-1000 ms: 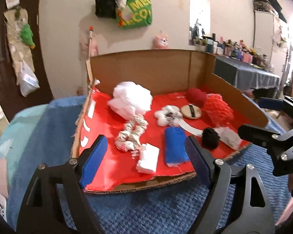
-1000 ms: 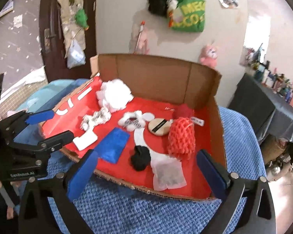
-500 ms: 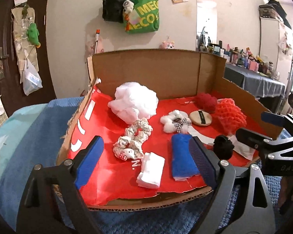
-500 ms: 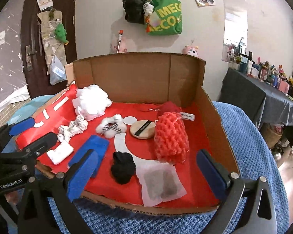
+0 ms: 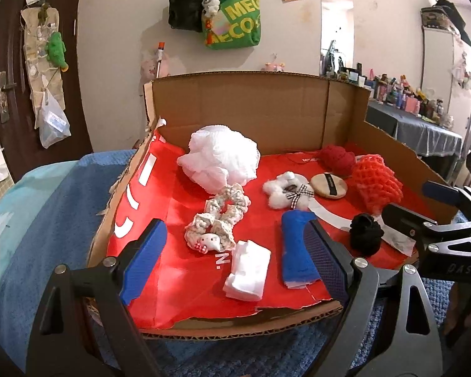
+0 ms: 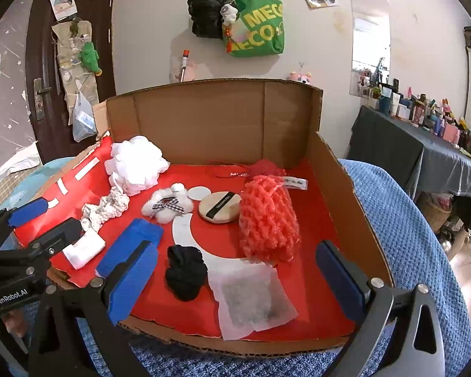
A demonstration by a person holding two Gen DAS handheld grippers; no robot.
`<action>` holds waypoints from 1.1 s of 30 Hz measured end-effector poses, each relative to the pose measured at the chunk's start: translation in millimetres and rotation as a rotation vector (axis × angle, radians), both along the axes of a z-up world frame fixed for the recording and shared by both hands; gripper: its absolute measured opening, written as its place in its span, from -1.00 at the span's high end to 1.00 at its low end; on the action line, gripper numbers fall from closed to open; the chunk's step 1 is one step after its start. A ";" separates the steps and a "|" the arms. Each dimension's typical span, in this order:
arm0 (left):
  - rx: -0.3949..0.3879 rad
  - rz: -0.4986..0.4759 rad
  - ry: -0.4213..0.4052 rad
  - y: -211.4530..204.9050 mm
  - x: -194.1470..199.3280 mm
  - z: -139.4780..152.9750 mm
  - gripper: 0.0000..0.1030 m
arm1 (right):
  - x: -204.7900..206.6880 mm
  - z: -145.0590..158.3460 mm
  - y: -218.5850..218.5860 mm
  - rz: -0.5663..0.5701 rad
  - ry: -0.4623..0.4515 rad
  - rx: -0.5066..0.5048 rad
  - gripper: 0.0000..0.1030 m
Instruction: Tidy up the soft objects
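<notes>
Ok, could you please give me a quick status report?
Left gripper and right gripper open, empty. Soft items loose in cardboard tray. Nothing blocking.

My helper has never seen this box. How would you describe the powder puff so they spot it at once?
Look in the cardboard box lined in red. Just left of the orange net sponge lies the powder puff: a flat tan disc, the only item with a black band across it.

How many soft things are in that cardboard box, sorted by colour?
White: 5, pouf, knitted scrunchie, fluffy bow, folded cloth, sachet
Red: 2, mesh sponge, red ball
Blue: 1, cloth
Black: 1, scrunchie
Tan: 1, powder puff
Total: 10
</notes>
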State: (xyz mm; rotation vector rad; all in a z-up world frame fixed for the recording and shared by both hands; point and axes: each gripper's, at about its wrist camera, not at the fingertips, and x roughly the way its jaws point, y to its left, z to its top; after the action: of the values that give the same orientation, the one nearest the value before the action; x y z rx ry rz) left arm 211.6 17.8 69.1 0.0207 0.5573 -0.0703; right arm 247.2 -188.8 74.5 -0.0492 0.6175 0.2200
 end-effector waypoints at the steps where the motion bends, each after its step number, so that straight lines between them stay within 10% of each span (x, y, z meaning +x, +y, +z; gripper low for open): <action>1: 0.004 -0.001 0.001 -0.8 0.0 -0.3 -0.82 | -0.1 0.0 0.1 0.000 -0.001 -0.001 -1.00; 33: -0.004 0.031 0.048 4.8 6.8 -6.3 -0.83 | -1.4 -3.8 3.3 -0.014 -0.005 -0.041 -1.00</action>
State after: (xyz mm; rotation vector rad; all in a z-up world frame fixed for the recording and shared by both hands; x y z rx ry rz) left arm 218.4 22.6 62.8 0.0066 0.6056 -0.0415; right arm 245.8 -185.5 70.7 -0.0848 0.6174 0.1936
